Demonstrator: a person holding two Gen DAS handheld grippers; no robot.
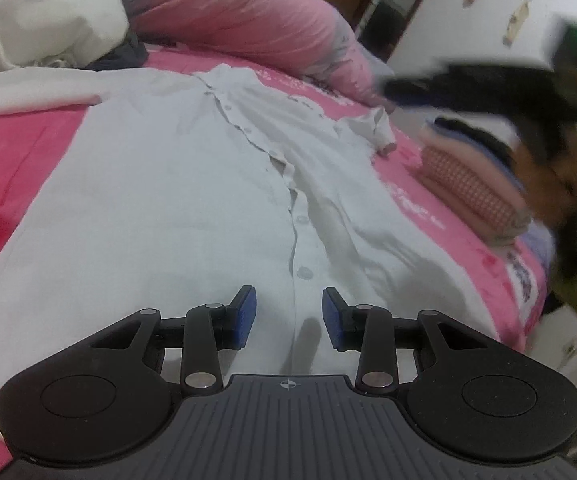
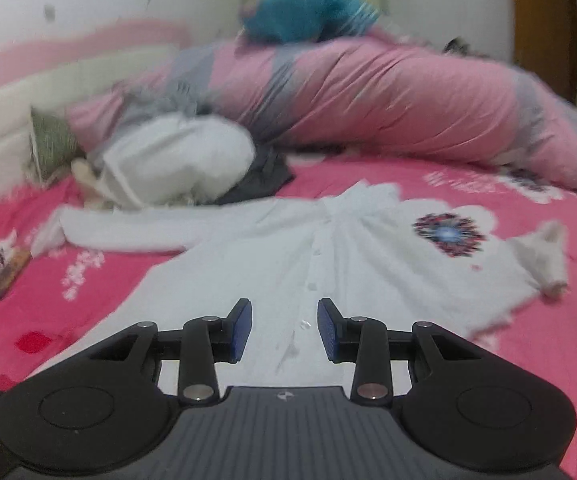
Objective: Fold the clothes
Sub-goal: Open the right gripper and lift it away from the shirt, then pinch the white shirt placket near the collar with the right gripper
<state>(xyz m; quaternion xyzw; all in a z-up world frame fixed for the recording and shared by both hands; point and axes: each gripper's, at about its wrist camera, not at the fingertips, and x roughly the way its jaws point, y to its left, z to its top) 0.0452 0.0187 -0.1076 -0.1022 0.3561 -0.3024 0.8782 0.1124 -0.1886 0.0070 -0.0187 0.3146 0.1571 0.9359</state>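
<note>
White shirt point(image 1: 176, 184) lies spread, buttoned front up, across the middle of the pink bed sheet point(image 1: 20, 140), collar toward the rolled pink duvet point(image 1: 248, 12) along the far edge. Left gripper point(image 1: 289, 318) and right gripper point(image 2: 285, 330) hover above it, jaws parted, empty.

Legible text: none. My left tongs' grey ribbed housing point(image 1: 288, 420) carries one small crosshair emblem point(image 1: 286, 384), a circle cut in quarters, with no letters. My right tongs' housing point(image 2: 284, 424) carries the same emblem point(image 2: 284, 396). The pink bedsheet point(image 1: 416, 196) has white printed marks point(image 1: 420, 208) that may be lettering, too blurred to read. Paper items point(image 1: 516, 24) stuck on the white wall show no readable writing.
</note>
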